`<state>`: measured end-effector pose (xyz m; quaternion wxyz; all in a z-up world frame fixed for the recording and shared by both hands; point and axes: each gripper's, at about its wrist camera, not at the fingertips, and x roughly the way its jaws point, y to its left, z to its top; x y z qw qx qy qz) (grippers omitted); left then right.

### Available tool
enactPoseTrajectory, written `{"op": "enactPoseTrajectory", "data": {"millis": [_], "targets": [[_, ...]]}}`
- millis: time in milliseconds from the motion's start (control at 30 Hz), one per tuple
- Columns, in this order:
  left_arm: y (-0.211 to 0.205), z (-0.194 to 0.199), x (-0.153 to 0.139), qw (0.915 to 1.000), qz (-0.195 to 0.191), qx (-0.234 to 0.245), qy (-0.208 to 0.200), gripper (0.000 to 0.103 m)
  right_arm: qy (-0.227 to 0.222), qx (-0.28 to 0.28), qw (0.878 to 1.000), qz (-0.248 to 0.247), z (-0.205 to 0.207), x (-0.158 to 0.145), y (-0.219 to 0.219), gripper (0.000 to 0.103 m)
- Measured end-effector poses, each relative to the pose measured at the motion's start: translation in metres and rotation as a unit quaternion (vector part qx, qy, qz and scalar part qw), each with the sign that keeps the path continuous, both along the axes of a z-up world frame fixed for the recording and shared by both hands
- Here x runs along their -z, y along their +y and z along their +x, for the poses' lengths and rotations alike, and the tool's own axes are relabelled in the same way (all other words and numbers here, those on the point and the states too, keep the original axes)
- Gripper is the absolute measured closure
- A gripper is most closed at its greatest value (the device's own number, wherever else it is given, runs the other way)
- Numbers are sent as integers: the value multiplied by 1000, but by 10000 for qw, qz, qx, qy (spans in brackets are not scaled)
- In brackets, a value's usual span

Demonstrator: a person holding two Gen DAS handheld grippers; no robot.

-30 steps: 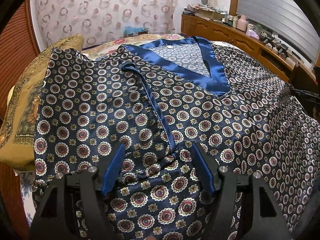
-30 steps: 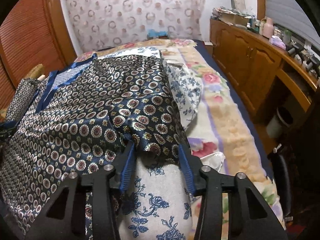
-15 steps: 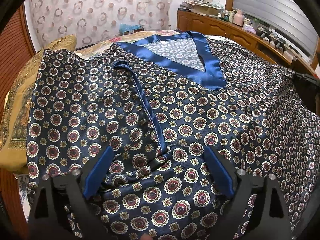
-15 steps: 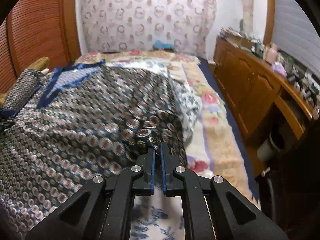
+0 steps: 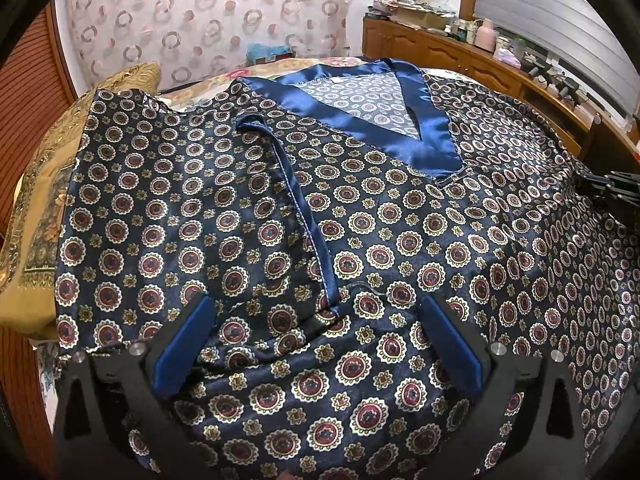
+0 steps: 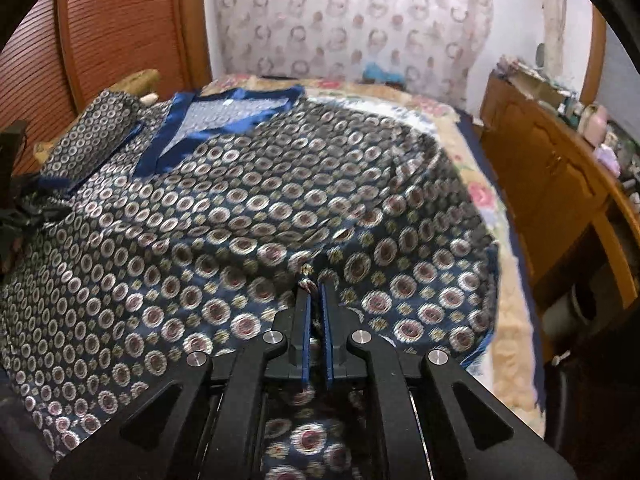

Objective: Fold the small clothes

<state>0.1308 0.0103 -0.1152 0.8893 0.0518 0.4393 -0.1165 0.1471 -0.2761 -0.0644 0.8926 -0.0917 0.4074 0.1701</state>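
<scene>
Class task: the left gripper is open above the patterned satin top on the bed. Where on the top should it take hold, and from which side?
Probably the left folded edge of the satin top, beside the gold pillow. Come in from the left, low, so one finger slips under the layers: cloth under the open left gripper lies flat, with no ridge to pinch. The right gripper already pinches a raised fold.

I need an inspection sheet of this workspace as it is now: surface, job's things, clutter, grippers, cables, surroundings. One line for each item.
Surface: bed with a floral cover.
Job's things: patterned navy shirt spread flat, blue satin V-neck away from the cameras, left sleeve folded onto the body.
Clutter: gold pillow beside the shirt.
Grippers: left gripper open over the fabric, jaws just opened further; right gripper shut on the shirt's edge.
Cables: nothing seen.
Surroundings: wooden cabinet with bottles, patterned curtain.
</scene>
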Motion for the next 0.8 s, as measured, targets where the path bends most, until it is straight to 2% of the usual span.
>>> {"op": "enactPoseTrajectory", "data": {"millis": [100,133,267,367,533,667,800], "targets": [[0,-3,-1,10000,33,-10,-51,0,57,107,9999,124,0,-1,-5,99],[-1,-4,-2,9999,35,-23,-99,0,73,150,9998,135,-2,-1,-8,95],[-4,-15,-18,9989,-146,-16,-453,0,156,385,9988,256,-12,-10,-21,90],[-9,-20,-31,9975,-256,-25,-664,0,-50,515,9984,241,-23,-26,-32,81],[-25,-24,-52,9936,-493,8,-1019,0,-259,821,9962,152,-24,-41,-51,60],[-41,-24,-59,9909,-699,105,-1147,0,-294,1018,9944,2,-13,-40,-67,59],[-57,-23,-66,9885,-699,224,-1325,0,13,1204,9927,25,6,-19,-83,58]]}}
